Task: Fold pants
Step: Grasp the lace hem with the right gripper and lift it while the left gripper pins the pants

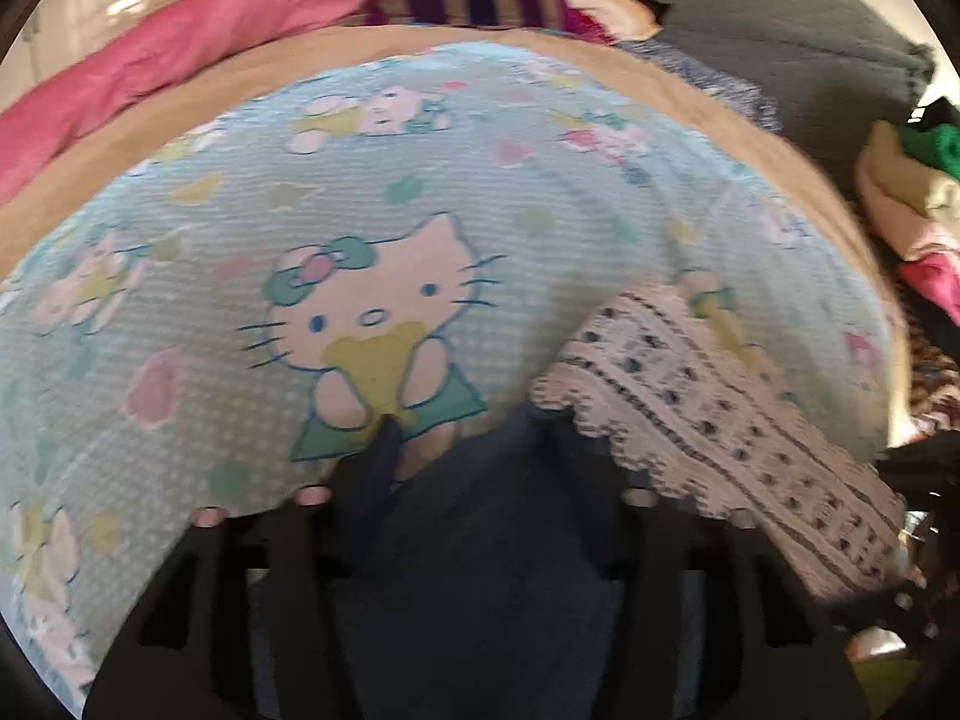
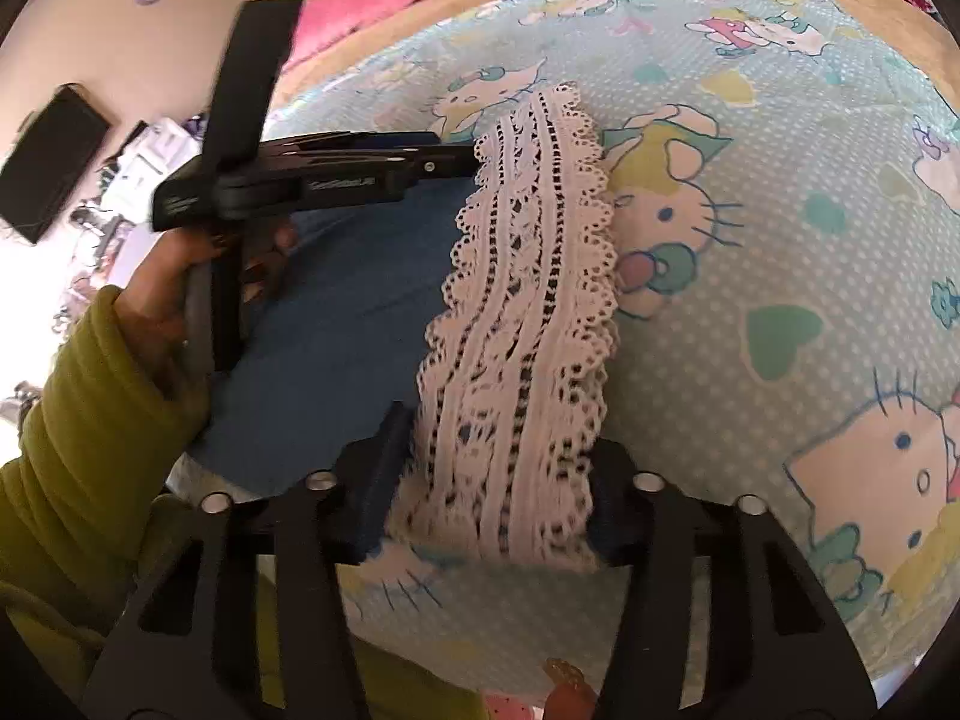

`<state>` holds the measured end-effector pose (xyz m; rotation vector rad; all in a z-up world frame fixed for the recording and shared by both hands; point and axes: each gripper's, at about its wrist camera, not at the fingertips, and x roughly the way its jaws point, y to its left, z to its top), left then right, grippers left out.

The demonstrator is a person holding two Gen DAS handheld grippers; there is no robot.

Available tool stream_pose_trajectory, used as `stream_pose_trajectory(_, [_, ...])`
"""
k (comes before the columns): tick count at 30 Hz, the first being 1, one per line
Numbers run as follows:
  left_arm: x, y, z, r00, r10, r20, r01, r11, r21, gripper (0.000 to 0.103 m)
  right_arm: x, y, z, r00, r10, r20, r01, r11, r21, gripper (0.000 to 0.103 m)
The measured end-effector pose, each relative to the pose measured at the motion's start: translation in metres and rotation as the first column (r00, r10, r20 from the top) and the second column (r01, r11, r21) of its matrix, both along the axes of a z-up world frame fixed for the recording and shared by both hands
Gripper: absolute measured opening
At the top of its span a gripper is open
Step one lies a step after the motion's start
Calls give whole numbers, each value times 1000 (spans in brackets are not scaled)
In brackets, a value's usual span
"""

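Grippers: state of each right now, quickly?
Left gripper: around blue pants, grip cannot be told.
Right gripper: around lace hem, grip cannot be told.

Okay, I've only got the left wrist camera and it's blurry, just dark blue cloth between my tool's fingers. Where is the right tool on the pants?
Observer: The right tool straddles the white lace hem at its near end, one finger on each side.
Operator: Is it gripping the lace?
Observer: The lace fills the gap and meets both fingers. I can't tell whether they press on it.
Operator: And how does my left tool look from outside?
Observer: The left tool comes in from the side, with its tip at the hem's far end, where the blue pants meet the lace.
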<state>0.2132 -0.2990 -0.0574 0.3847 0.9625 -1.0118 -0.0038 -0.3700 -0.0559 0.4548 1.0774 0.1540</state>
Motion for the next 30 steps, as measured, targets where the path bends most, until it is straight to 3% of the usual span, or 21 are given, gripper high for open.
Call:
stream_pose_trajectory(2, [-4,-1,-1,999,-28,-23,28,1000,-9,21,7,4,1,999,-19,-32,20,999,26,24])
stream_pose_trajectory(4, [-13,-6,-1,998,-58,-6,58,998,0,9,12,7,3,997,-49,-63,50,998,25,20])
stream_pose_trajectory(8, [-17,-5,1,999,-45,-7,45,999,5,5,10,5,4,996,-74,-41,75,996,47,18])
stream_pose_trajectory(15, [-15,9,19,999,25,-32,-26,999,-35,4,2,21,35,985,-4,172,-12,996,94,18])
stream_pose_trajectory(20, [-10,50,53,988,134,-78,-145,975,-166,4,4,57,71,953,131,274,-136,991,-1,17])
stream_pose_trajectory(24, [-7,95,72,977,198,-82,-212,950,-229,4,10,106,86,911,273,308,-248,962,-119,17])
stream_pose_trajectory(28, [-8,155,71,951,303,-63,-309,920,-241,7,30,163,83,882,385,271,-343,920,-190,17])
stream_pose_trajectory(30, [-2,192,59,917,390,-83,-398,887,-236,13,38,197,70,864,457,212,-393,875,-284,17])
